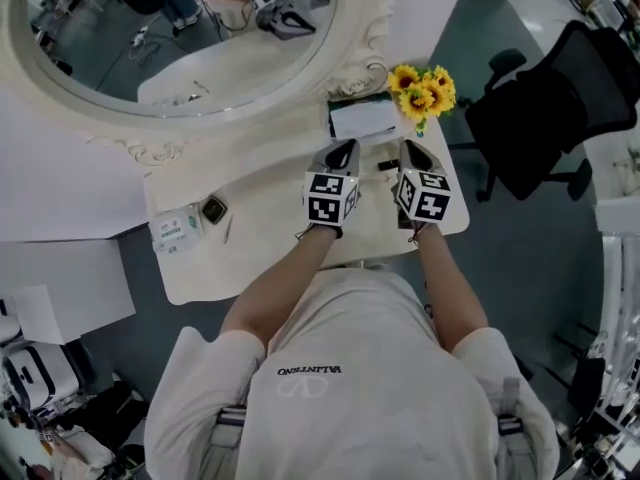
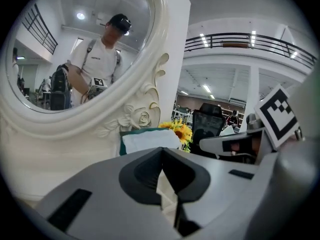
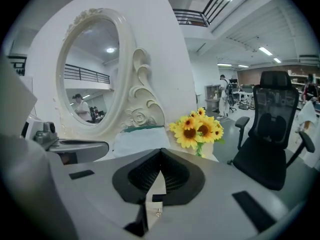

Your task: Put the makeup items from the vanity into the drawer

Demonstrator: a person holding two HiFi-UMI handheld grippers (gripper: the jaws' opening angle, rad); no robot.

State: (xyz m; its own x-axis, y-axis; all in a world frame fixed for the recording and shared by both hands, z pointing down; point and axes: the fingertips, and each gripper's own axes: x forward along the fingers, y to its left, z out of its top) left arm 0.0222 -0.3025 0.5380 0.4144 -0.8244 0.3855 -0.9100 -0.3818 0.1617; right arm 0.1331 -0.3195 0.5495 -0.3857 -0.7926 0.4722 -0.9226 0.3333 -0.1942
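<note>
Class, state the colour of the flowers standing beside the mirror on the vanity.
Yellow petals with dark brown centres; the sunflowers show best in the right gripper view.

An oval mirror in a carved cream frame stands at the far left of the cream vanity top. To the mirror's right sits a white tissue box, with yellow artificial sunflowers just beside it, further right. Near the left edge lie a pale flat packet, a small dark square compact and a thin stick. A black office chair stands on the floor, off to the right.

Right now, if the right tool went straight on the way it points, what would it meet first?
Probably the right end of the white box; the sunflowers stand just right of that line. Depth is unclear.
</note>
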